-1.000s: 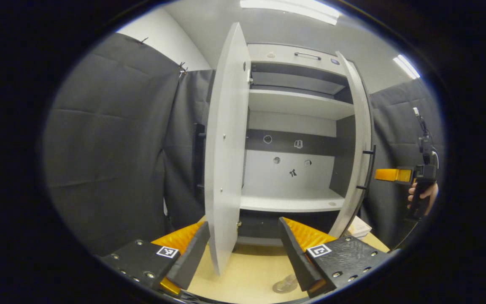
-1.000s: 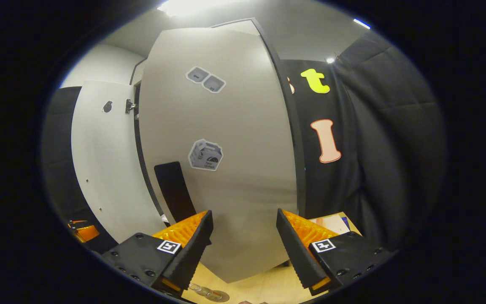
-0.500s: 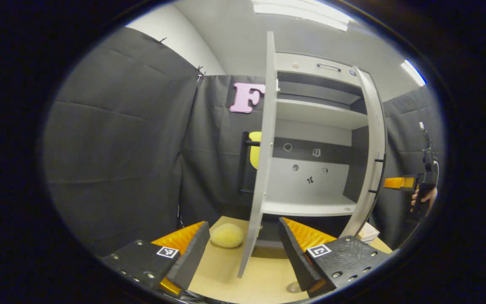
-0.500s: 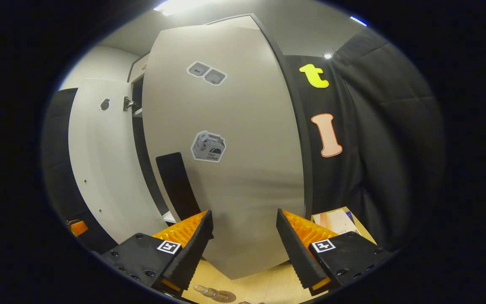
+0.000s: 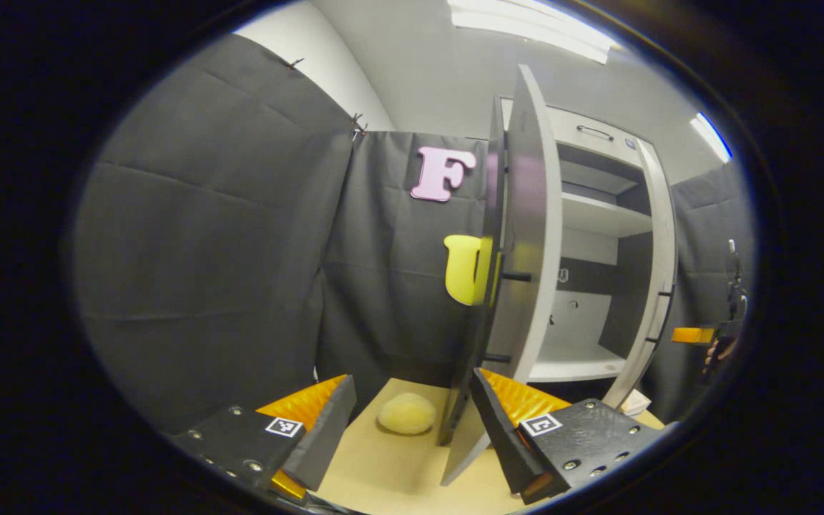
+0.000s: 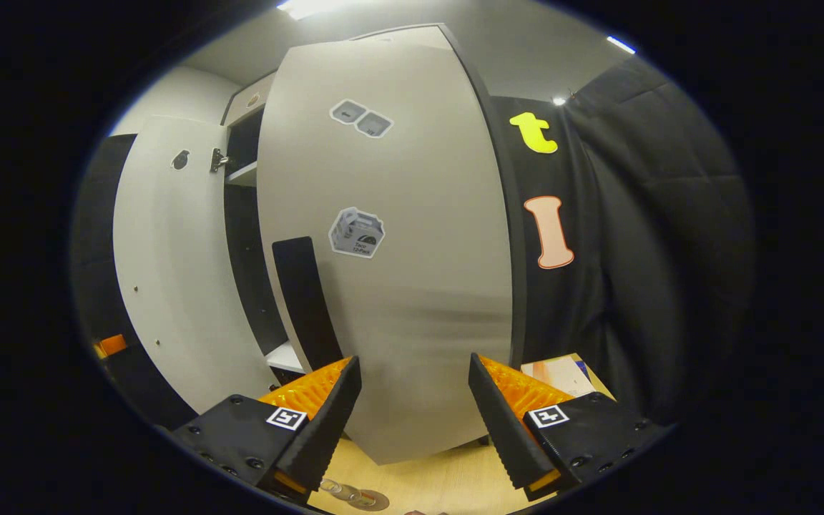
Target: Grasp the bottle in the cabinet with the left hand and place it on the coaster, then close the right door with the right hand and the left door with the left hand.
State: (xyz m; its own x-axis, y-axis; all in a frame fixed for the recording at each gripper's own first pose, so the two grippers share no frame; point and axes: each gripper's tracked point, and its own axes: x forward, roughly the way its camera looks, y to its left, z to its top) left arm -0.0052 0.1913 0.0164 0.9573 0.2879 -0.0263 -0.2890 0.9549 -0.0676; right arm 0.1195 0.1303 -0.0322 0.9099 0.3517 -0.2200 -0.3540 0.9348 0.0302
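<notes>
1. In the left gripper view, a pale yellow rounded sponge-like lump (image 5: 406, 413) lies on the light wooden bench (image 5: 390, 465), ahead of the left tool (image 5: 412, 422) and near the foot of the dark booth cloth.
2. The left tool is released, its jaws spread wide with nothing between them. The lower corner of the grey cabinet's left door (image 5: 526, 236) stands just beside its right-hand finger (image 5: 498, 429); whether they touch I cannot tell.
3. That left door stands open, nearly edge-on to the camera, with a dark bar handle (image 5: 516, 276) on its outer face. Past it the white shelves of the open cabinet (image 5: 591, 214) show, and the lower shelf (image 5: 573, 368) looks bare.
4. Far to the right in the same view, the right tool (image 5: 691, 335) is held by a hand (image 5: 716, 350) just beside the outer face of the right door (image 5: 659, 286).
5. In the right gripper view, the released right tool (image 6: 415, 418) faces the pale grey right door (image 6: 398, 250), which stands partly open directly ahead. The door's lower edge sits between the spread fingers, not gripped.
6. A grey box-shaped sticker (image 6: 357, 232) and two smaller stickers (image 6: 362, 119) sit on that door.
7. At the bottom edge, a clear bottle part on a round dark coaster (image 6: 369, 501) rests on the bench, below the right tool; little of it shows.
8. A flat paper item (image 6: 558, 372) lies on the bench to the right.
</notes>
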